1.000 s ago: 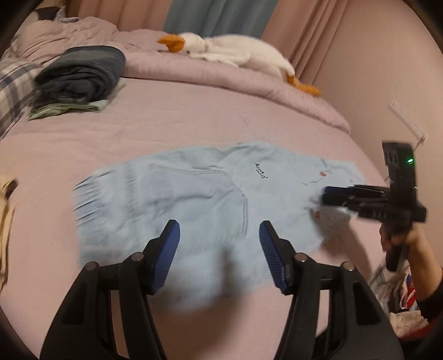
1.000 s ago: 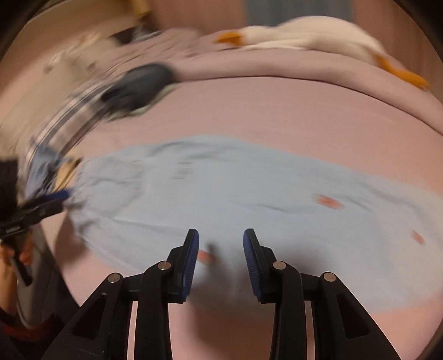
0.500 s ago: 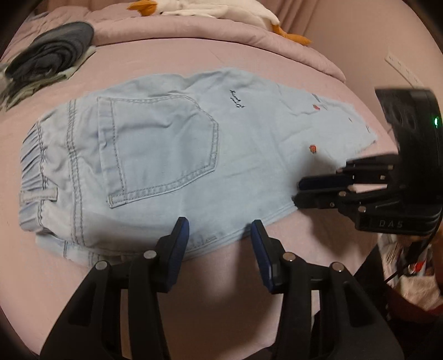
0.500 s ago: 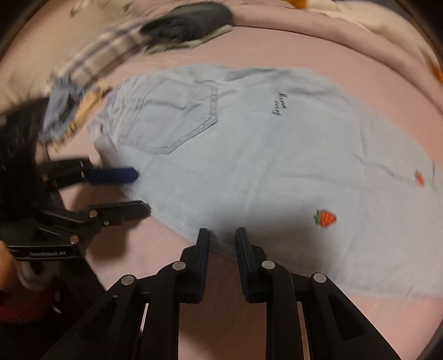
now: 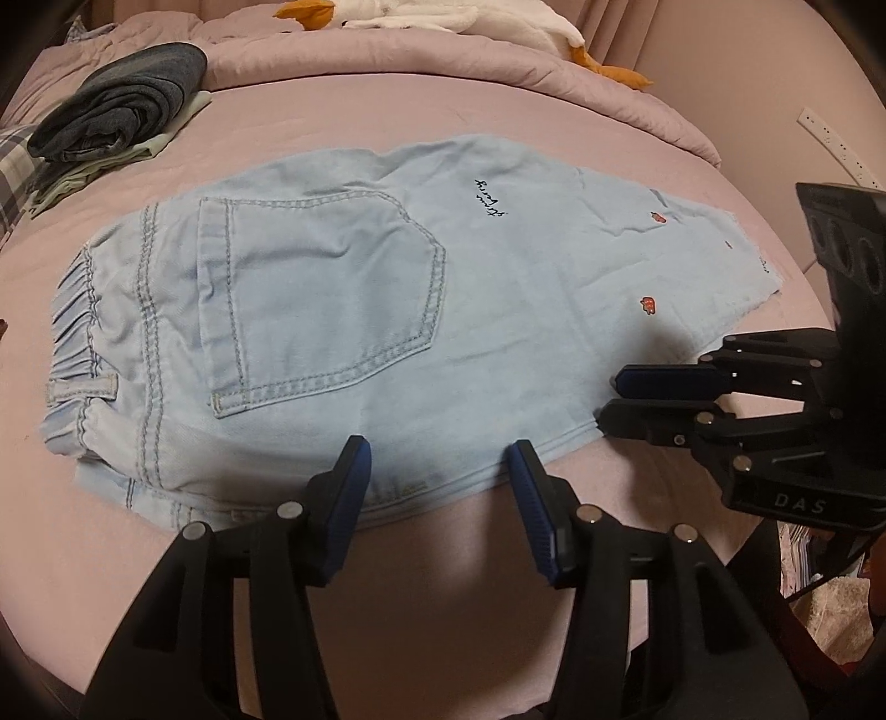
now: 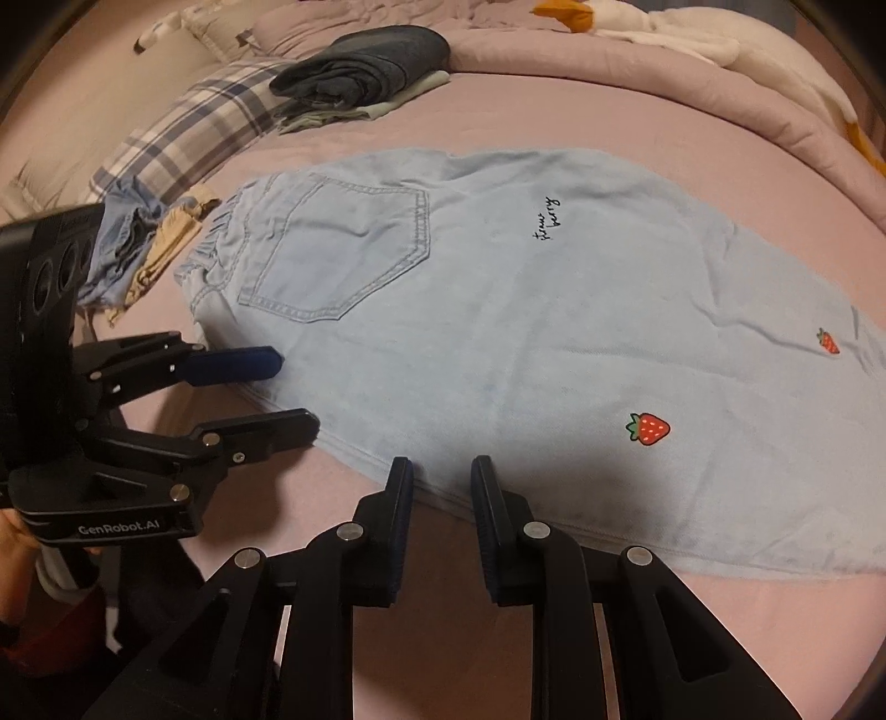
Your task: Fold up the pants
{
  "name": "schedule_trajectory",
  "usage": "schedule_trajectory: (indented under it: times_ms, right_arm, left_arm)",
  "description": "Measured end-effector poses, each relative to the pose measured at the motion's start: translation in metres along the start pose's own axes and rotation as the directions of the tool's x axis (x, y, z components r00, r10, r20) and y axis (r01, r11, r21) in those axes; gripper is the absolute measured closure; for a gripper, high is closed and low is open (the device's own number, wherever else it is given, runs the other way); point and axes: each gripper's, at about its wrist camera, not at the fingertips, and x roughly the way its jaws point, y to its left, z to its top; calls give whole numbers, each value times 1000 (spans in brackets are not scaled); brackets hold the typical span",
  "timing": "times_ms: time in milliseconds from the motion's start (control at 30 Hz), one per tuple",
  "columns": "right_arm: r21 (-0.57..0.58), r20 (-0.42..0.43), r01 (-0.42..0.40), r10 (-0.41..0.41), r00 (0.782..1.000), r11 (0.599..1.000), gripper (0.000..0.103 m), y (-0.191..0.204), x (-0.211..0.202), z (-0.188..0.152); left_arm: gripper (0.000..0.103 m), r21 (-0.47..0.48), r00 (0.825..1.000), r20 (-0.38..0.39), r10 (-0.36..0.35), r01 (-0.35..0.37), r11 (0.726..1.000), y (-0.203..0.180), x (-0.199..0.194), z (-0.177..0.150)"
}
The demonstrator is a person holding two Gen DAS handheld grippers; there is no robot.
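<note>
Since half a second ago I have brought both tongs in lower and closer to the near hem of the pants [image 5: 343,310], and the view has steadied. My left tongs [image 5: 437,471] stand wide, fingers well apart, tips over the near edge of the denim below the back pocket [image 5: 321,299]; nothing is between them. I cannot tell whether the tips touch the cloth. My right tongs [image 6: 440,487] are narrower but parted, gripping nothing, tips at the same near edge, toward the leg end.

In the left view my right tongs [image 5: 620,396] show side-on at the right, fingertips just at the corner of the hem. In the right view my left tongs [image 6: 293,393] show at the left, upper finger over the cloth near the waist, lower finger just beside the hem.

The pants lie flat on the pink bed [image 5: 443,581], folded leg on leg, pocket side up, gathered waistband [image 5: 72,310] to my left and the frayed leg end to my right. Dark script [image 6: 548,219] is stitched mid-leg, and strawberry patches [image 6: 647,428] sit nearer the leg end.

Farther off, a stack of folded dark clothes [image 5: 122,99] rests near the far left corner, beside a plaid pillow [image 6: 188,138]. A small crumpled heap [image 6: 144,243] lies just past the waistband. A plush goose [image 5: 459,16] stretches along the rolled quilt [image 5: 443,61] at the far side.
</note>
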Motion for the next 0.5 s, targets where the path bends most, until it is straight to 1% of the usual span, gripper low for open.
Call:
schedule_trajectory:
  times_ms: [167, 233, 267, 400, 433, 500]
  right_arm:
    - [6, 8, -13, 13, 1000, 1000, 80, -3, -9, 3]
    - [16, 22, -25, 25, 999, 1000, 80, -3, -14, 5]
    - [21, 31, -33, 32, 999, 999, 80, -4, -16, 6]
    - [54, 81, -65, 61, 995, 996, 79, -10, -29, 10]
    - [55, 90, -66, 61, 994, 996, 79, -11, -31, 11]
    - [56, 112, -40, 34, 993, 998, 77, -14, -34, 16]
  left_arm:
    - [50, 29, 999, 9, 31, -31, 999, -4, -6, -1]
    - [46, 56, 999, 29, 40, -42, 998, -8, -12, -5]
    - [45, 62, 998, 38, 42, -44, 997, -9, -15, -7]
    - [45, 60, 996, 94, -9, 3, 998, -13, -32, -3]
    - [45, 63, 994, 108, -15, 9, 998, -14, -35, 0]
    - [43, 72, 989, 142, -31, 21, 997, -16, -40, 10]
